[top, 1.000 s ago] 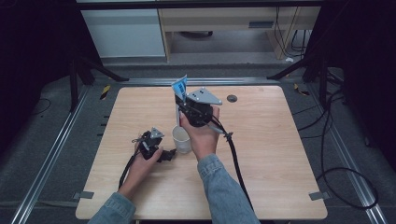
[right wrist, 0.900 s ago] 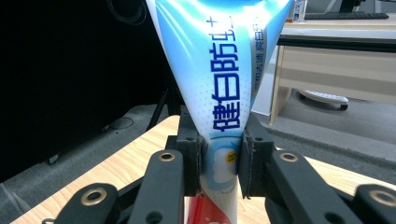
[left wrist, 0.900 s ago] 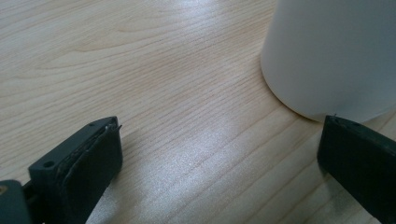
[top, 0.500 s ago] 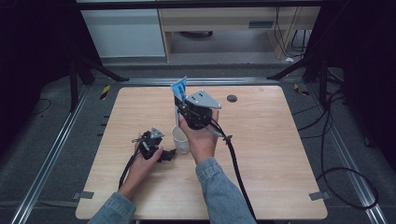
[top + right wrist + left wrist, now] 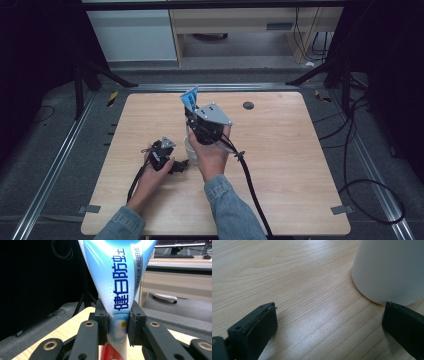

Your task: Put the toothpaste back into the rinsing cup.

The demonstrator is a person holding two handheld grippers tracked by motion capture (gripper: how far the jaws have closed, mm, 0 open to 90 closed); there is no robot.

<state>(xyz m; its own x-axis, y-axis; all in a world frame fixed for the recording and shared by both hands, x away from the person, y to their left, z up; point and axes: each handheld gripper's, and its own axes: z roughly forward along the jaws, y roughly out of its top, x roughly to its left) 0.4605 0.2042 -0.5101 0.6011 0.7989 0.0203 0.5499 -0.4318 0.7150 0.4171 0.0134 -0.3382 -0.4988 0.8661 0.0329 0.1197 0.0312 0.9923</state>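
A wooden table (image 5: 300, 165) stands on a grey floor (image 5: 55, 165), with a round black hole (image 5: 248, 105) near its far edge and a white cabinet (image 5: 132, 35) beyond.

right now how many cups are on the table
1. A white cup stands near the middle of the table, just below the right gripper, which holds a toothpaste tube. Its base is beside the left gripper.

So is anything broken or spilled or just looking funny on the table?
Nothing looks broken or spilled. The right tool is clamped on a blue and white toothpaste tube, flat end up. The white cup stands upright on the wooden table, dry around it, beside the open left tool.
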